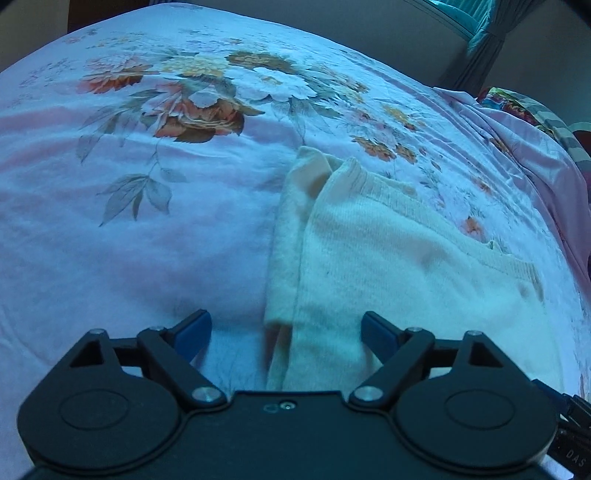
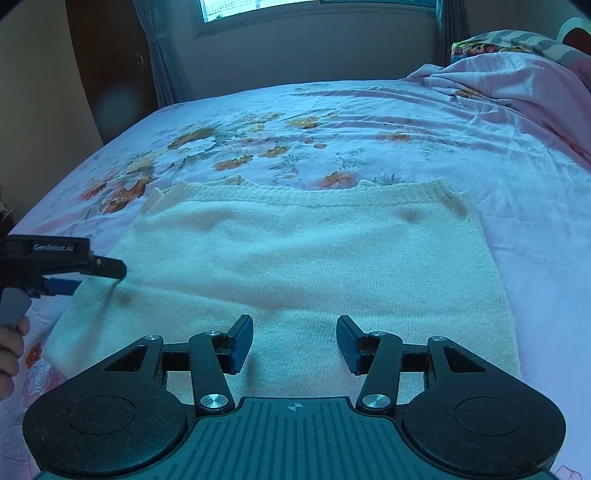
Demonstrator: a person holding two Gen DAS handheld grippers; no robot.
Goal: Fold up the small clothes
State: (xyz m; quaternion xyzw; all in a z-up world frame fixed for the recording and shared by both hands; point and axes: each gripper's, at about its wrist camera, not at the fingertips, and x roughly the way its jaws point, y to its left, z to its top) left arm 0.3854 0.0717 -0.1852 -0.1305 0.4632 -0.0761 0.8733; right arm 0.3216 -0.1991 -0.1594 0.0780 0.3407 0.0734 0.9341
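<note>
A cream knitted sweater (image 2: 295, 251) lies folded flat on the floral bedsheet (image 2: 332, 122), ribbed hem at the far side. In the left wrist view the sweater (image 1: 388, 266) shows with a folded sleeve edge along its left side. My left gripper (image 1: 286, 332) is open and empty, low over the sweater's near left edge; it also shows in the right wrist view (image 2: 74, 273) at the sweater's left side. My right gripper (image 2: 295, 343) is open and empty, just above the sweater's near edge.
A bunched pink blanket (image 2: 498, 74) and patterned pillows (image 2: 517, 40) lie at the bed's far right. A window (image 2: 314, 11) and curtain (image 2: 162, 55) stand beyond the bed. The floral sheet (image 1: 147, 147) spreads left of the sweater.
</note>
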